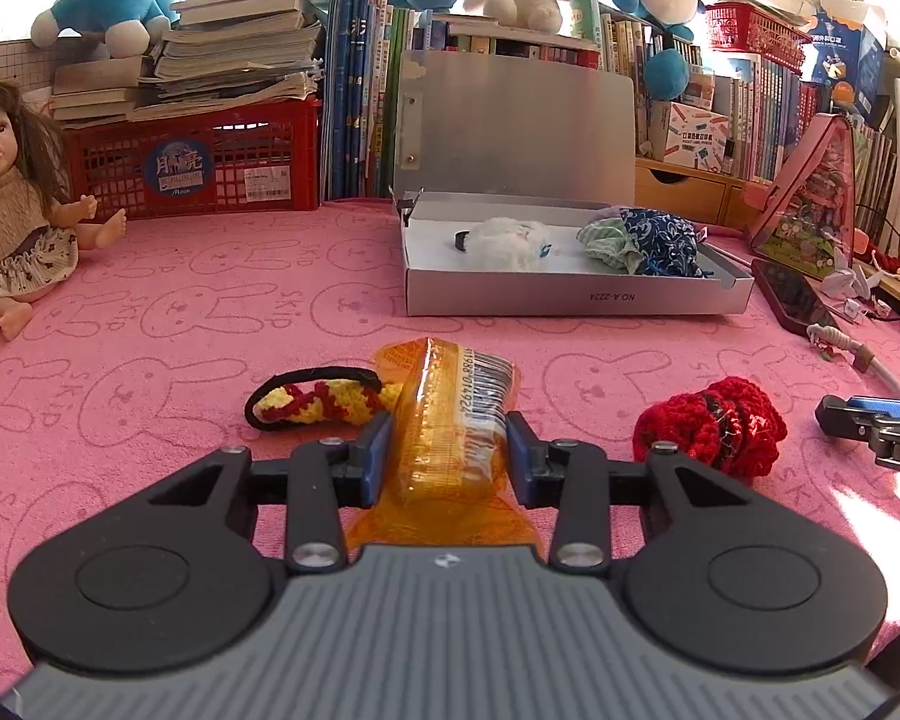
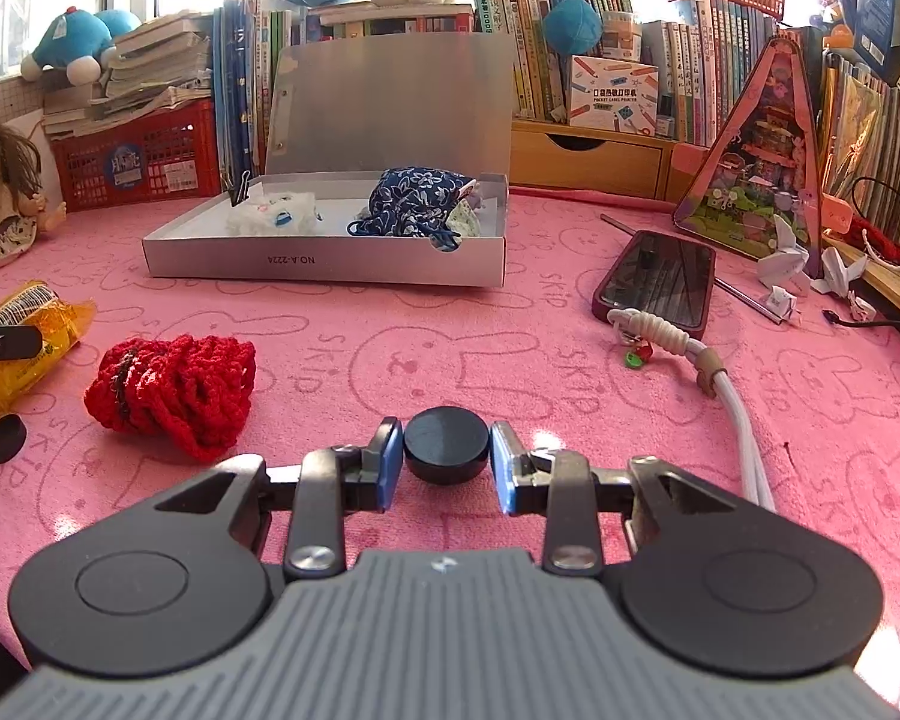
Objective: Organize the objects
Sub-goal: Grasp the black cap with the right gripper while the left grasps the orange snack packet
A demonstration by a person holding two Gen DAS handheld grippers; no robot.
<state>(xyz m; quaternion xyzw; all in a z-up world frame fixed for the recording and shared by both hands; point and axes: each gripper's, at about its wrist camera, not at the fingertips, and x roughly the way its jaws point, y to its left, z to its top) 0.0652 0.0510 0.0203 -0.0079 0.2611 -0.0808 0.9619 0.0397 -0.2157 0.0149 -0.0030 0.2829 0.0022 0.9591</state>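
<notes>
While both hands sit low over the pink rabbit-print cloth on the desk point(image 2: 570, 324), the left tool point(image 1: 447, 450) is clamped on an orange plastic snack packet point(image 1: 450, 414), its blue pads squeezing the wrapper in at the waist, and the right tool point(image 2: 447, 459) has a small black puck-shaped disc point(image 2: 446, 444) between its pads: the left pad touches it, the right pad looks a hair off, so I can't quite call that grip firm. Straight ahead lies the open silver cardboard box point(image 2: 324, 267), already holding a white fluffy item point(image 2: 270, 213) and a blue floral pouch point(image 2: 414, 201); that looks like the destination. Good form now means finishing the squeeze on the disc before lifting, keeping it level so it can't roll out, and raising the crinkly packet gently so it doesn't slip. A red crocheted bundle point(image 2: 174, 390) and a yellow-and-red hair tie point(image 1: 318, 402) are waiting, a second disc point(image 2: 4, 438) too.
</notes>
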